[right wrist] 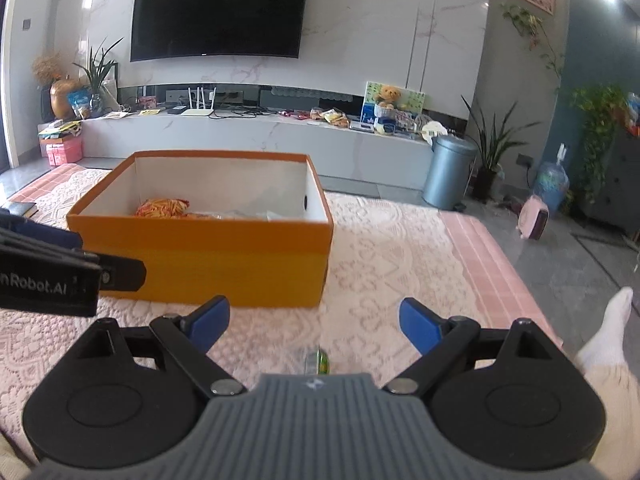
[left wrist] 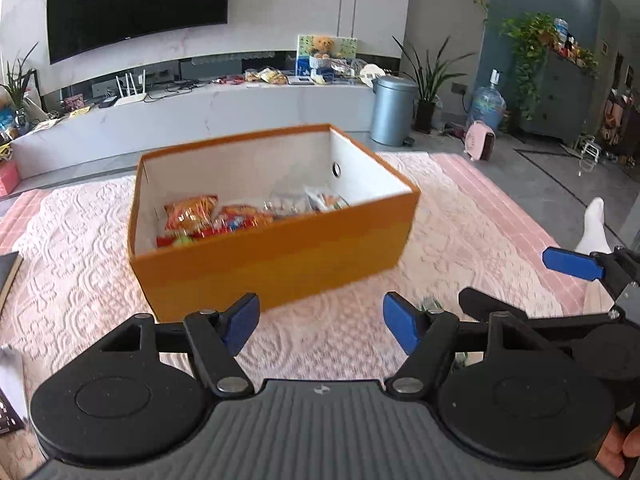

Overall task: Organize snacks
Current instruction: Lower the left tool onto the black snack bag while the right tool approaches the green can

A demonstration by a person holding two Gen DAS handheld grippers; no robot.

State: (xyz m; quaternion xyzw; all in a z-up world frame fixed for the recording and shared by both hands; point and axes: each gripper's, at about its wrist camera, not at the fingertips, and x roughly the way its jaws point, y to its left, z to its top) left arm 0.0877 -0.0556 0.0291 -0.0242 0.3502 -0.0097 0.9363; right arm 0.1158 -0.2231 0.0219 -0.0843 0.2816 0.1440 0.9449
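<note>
Left gripper (left wrist: 320, 324) tilts downward, fingers (left wrist: 402, 326) spread, nothing between; right gripper (right wrist: 314, 322) beside it, fingers (right wrist: 418, 324) wide, empty too.

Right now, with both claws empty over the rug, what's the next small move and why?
Probably lower the right claw onto the small green packet lying on the pink rug just beneath it. Both claws stand open and empty, the orange box already holds several snack bags, and that packet looks like the only snack left outside.

Matt cardboard box (left wrist: 276, 268), glossy snack packets (left wrist: 192, 212) (crinkly), embossed cloth rug (left wrist: 460, 248)
</note>
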